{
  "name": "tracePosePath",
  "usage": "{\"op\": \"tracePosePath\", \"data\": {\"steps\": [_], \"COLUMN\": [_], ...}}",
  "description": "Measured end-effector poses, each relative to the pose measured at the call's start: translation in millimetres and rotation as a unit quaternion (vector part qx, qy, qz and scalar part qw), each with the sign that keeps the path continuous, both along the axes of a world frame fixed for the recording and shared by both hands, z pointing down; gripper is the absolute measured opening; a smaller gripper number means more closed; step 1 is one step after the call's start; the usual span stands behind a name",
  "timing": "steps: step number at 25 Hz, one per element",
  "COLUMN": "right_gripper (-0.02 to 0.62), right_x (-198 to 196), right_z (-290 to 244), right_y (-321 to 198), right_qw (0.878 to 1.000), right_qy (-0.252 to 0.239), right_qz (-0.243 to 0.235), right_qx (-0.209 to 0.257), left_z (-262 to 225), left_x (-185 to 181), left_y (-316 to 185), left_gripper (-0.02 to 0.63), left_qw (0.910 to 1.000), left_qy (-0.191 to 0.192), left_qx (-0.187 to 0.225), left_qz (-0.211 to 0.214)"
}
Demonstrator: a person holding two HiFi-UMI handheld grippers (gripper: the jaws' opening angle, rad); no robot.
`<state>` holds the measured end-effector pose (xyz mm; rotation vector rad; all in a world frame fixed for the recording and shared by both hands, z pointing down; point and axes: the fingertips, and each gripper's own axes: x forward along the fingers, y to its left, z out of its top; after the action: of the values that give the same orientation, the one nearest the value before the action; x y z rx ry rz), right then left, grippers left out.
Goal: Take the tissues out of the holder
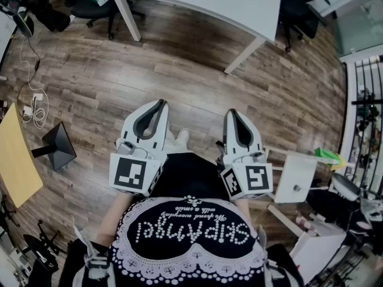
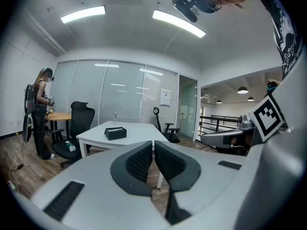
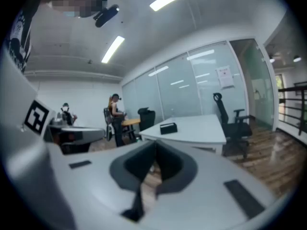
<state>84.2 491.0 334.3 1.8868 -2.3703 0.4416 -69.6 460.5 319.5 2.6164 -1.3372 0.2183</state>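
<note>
Black tissue holder (image 2: 115, 133) sits on the counter (image 2: 139, 134), well ahead of left hand-held gripper (image 2: 153, 145) and right hand-held gripper (image 3: 156, 145), both closed, empty.

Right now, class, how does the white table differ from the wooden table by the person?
The white table has a white top and holds a black tissue holder; the wooden table is tan. The white table stands nearer, the wooden table farther, beside the person. Both stand by a black chair.
</note>
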Motion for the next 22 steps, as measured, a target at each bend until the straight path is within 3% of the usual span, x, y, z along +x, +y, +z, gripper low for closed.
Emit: {"op": "tracePosePath", "data": {"steps": [17,22], "right_gripper": [0.034,0.034], "right_x": [-7,24], "right_z": [-3,-9], "right_y": [-5,15], "right_qw": [1.000,0.999], "right_qy": [0.011,0.014], "right_qz": [0.011,0.043], "right_qx": [0.005,0.019], "left_z": [-1,-9], "left_x": [-8,31], "left_y": [-14,-5], "left_gripper": [0.035,0.034], "left_qw": [0.9997,0.9979], "left_qy": [0.008,0.012], "left_qx": [0.011,0.027], "left_qz": [0.019,0.057]}}
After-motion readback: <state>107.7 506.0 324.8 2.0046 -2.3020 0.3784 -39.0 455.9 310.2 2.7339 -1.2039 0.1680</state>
